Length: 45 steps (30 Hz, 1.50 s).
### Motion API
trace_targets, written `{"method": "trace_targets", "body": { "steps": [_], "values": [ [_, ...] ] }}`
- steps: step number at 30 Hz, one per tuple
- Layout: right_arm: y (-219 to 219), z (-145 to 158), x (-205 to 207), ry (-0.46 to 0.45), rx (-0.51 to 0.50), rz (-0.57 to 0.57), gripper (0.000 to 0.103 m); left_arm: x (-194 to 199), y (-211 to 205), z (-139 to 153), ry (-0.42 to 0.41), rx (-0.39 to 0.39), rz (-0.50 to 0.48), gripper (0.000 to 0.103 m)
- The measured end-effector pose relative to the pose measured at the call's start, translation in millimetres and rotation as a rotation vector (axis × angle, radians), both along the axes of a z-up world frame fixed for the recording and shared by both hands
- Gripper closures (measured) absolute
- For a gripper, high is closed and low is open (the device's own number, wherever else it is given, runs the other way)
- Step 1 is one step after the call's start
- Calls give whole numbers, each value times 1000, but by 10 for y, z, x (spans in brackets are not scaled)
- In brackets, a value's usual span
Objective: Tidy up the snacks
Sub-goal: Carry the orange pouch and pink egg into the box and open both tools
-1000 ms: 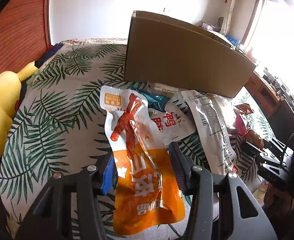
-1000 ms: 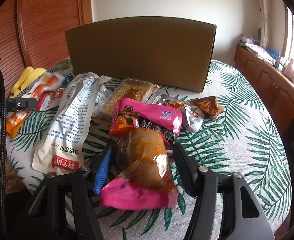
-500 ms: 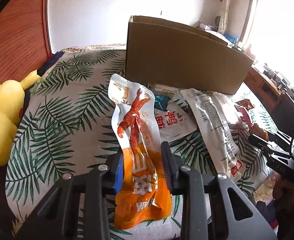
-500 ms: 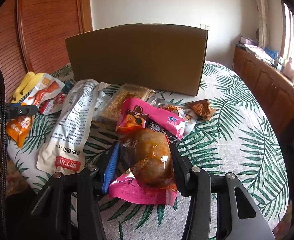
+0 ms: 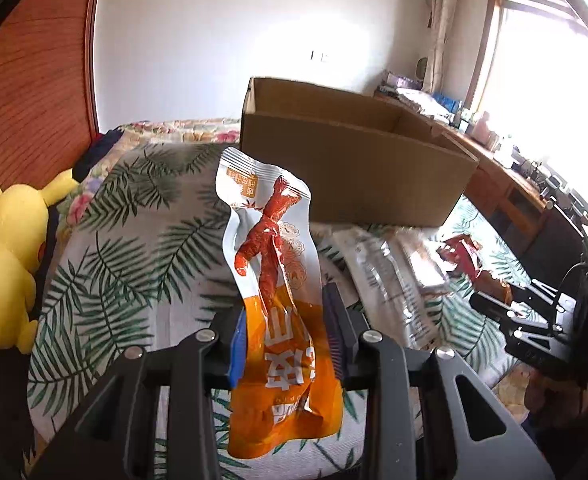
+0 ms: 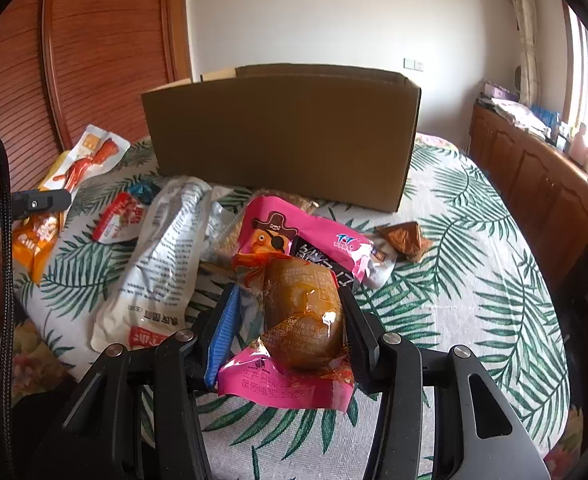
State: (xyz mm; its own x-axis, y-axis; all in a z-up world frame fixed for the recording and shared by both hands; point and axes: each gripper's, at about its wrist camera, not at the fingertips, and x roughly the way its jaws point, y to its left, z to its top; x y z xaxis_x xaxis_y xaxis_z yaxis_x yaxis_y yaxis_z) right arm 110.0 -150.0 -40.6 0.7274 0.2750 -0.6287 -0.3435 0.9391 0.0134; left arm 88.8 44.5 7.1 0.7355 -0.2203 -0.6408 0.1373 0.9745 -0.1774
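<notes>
My left gripper (image 5: 286, 320) is shut on an orange-and-white snack pouch (image 5: 278, 280) and holds it upright above the bed, short of the open cardboard box (image 5: 353, 172). The pouch also shows at the left of the right wrist view (image 6: 74, 172). My right gripper (image 6: 290, 320) is shut on a pink pack with a brown bun (image 6: 297, 316), lifted slightly off the bed. The box (image 6: 282, 136) stands behind the snack pile.
Several snacks lie on the palm-leaf bedspread (image 6: 473, 280): a long white bag (image 6: 162, 256), a pink pirate pack (image 6: 305, 236), a red-white pack (image 6: 122, 216), a brown triangle wrapper (image 6: 403, 238). A yellow plush toy (image 5: 6, 256) sits at the left. A wooden dresser (image 6: 541, 176) runs along the right.
My left gripper closed on the orange pouch and lifted it toward the box. My right gripper closed on the pink bun pack and raised it slightly.
</notes>
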Motion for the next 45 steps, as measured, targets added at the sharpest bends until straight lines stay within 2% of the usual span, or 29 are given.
{"method": "trace_targets", "body": {
  "steps": [12,22,37,45],
  "values": [
    [26,177,-96,-37,21,19,54,13,-114,211,-49,-20,-24,71],
    [33,376,28,-71,20,39,54,261,-301,383,-89,-33,-74,71],
    [12,990,698,-195,-10,44,54,1091,-401,740,-141,-1,-110,71],
    [60,1097,1177,-208,-28,47,54,1535,-355,785,-131,11,-103,70]
  ]
}}
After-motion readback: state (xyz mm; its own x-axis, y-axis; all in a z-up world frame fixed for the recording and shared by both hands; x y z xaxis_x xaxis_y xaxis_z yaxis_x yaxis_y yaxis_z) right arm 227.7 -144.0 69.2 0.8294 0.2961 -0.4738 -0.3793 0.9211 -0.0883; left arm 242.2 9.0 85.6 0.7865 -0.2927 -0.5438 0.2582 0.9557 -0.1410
